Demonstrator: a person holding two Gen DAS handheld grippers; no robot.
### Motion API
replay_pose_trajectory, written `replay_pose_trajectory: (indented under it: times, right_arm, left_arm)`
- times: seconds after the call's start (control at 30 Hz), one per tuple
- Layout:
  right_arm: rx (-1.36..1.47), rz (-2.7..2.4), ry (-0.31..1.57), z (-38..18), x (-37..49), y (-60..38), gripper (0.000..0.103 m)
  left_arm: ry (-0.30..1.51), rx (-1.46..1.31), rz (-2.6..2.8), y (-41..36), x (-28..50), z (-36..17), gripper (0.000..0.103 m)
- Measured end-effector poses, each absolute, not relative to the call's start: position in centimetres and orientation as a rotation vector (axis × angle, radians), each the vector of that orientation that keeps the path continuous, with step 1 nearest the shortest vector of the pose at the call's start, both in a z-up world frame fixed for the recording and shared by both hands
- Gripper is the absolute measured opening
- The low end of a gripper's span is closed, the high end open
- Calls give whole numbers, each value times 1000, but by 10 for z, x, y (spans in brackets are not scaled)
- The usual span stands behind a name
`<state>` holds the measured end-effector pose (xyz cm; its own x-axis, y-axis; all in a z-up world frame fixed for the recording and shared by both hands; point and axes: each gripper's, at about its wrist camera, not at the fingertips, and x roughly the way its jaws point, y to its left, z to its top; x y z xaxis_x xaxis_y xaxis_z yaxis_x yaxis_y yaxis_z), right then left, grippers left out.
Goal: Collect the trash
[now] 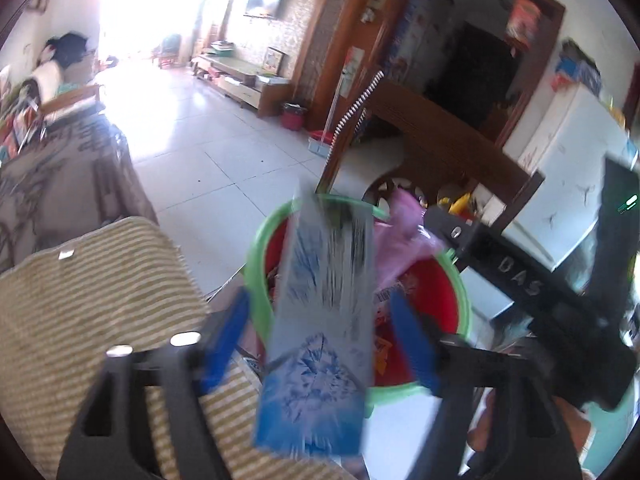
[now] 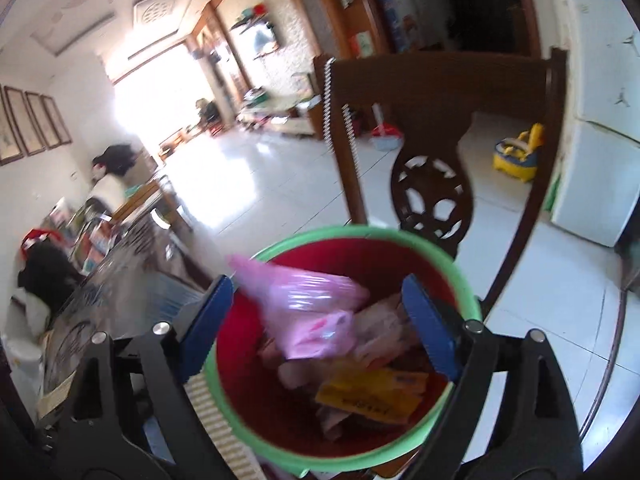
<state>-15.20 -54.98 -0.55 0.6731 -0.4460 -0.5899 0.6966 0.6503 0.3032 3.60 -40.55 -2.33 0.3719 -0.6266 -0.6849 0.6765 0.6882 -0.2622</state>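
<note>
Two grippers hang over one landmark, the red bin [image 2: 280, 364] with its green rim, and I place everything from it. Behind the bin stands a dark wooden chair [image 2: 436, 120]; to its left side, in my left wrist view, lies a striped beige cloth [image 1: 100, 300].

Above the bin mouth, between my left gripper's [image 1: 316, 340] blue fingers, I see a long blue-and-white carton [image 1: 320, 320], blurred by motion. My left gripper is spread wide, and gaps show on both sides of the carton, so I judge it is loose and not clamped. I reckon the carton is light, thin-walled card, stiff along its length but easily crushed; I would take it across its narrow faces near the middle.

Inside the bin, a pink plastic bag [image 2: 304, 300] lies uppermost, soft, slippery and nearly weightless; I would pinch a bunched fold of it, not a flat face. Below it sits a yellow packet [image 2: 372, 396] among paler wrappers.

My right gripper [image 2: 320, 328] is also wide apart and holds nothing, poised just above the bin's rim.
</note>
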Motion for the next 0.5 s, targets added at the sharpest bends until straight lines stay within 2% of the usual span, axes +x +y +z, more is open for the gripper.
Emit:
replay_pose_trajectory:
  times: [0.1, 0.17, 0.23, 0.4, 0.5]
  right_arm:
    - [515, -737, 478, -2, -156, -548, 88]
    - [510, -742, 458, 3, -156, -546, 88]
    - [497, -724, 447, 8, -153, -537, 89]
    - [369, -623, 433, 23, -127, -488, 98]
    - [306, -537, 442, 29, -106, -452, 98]
  left_arm:
    - [825, 87, -828, -403, 30, -23, 75]
    - [814, 72, -803, -386, 31, -22, 81]
    - [802, 38, -772, -365, 32, -20, 82]
    - [743, -47, -650, -286, 42, -7, 90]
    - [704, -57, -556, -235, 41, 2, 94]
